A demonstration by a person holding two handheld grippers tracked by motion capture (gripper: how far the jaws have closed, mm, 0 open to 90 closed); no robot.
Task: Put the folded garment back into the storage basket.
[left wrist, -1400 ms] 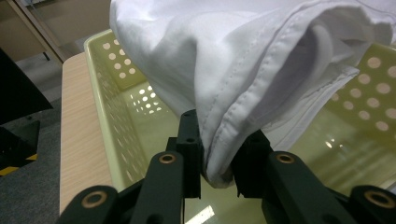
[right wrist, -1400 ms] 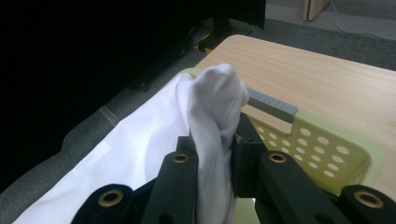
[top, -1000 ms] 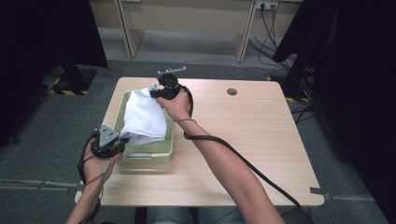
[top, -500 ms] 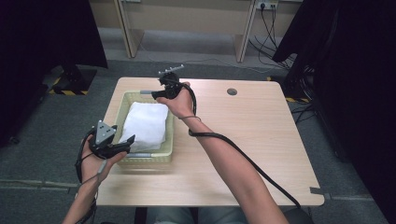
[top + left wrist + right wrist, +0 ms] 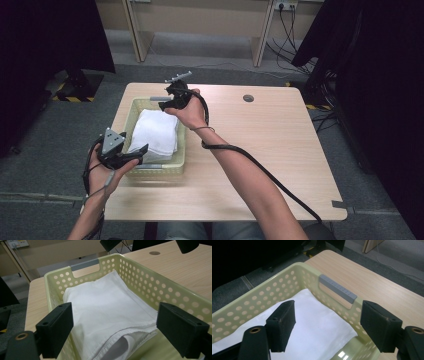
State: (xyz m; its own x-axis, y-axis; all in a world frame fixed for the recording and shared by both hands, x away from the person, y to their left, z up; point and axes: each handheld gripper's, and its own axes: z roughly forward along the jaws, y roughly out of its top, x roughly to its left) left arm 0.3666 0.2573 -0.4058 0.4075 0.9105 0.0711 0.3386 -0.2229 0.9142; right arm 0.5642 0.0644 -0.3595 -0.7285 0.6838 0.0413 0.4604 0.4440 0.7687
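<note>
Fingers [image 5: 175, 332] just opened wide on both grippers, empty, above folded cloth [image 5: 110, 312]

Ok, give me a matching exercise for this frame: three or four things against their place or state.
Things:
1. white cloth
2. basket
3. left tool
4. right tool

Places or states:
a. pale green, perforated, on the table's left part
b. open, at the basket's far end
c. folded, lying inside the basket
d. open, at the basket's near end

Pairs: 1-c, 2-a, 3-d, 4-b
</note>
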